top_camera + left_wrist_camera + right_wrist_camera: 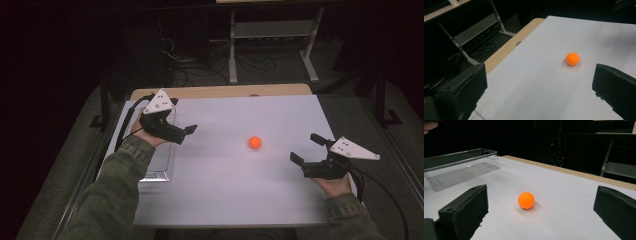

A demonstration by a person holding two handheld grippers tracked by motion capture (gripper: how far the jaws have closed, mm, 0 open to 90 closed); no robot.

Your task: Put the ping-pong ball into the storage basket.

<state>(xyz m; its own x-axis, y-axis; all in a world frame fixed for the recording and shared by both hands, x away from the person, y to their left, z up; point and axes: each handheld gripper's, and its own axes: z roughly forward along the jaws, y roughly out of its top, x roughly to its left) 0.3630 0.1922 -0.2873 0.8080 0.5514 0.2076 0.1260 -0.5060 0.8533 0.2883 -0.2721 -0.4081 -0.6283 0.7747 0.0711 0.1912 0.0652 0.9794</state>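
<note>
An orange ball [255, 142] rests on the white table top [235, 190], right of centre. My left gripper [183, 116] is held above a clear plastic tray [159, 173] at the table's left side, jaws open and pointing right toward the ball. Its own view has the ball [572, 59] ahead, beyond the wide-apart jaws of the left gripper [539, 86]. My right gripper [305, 148] hovers low, right of the ball, open and empty. The ball [526, 200] lies just ahead of the right gripper [541, 210], between the lines of its jaws, and the tray [461, 168] stands empty farther back.
A strip of bare wood [225, 91] runs along the table's far edge. Behind it stand a white metal frame [272, 30] and loose cables [200, 65] on a dark floor. Black cables trail from both grippers.
</note>
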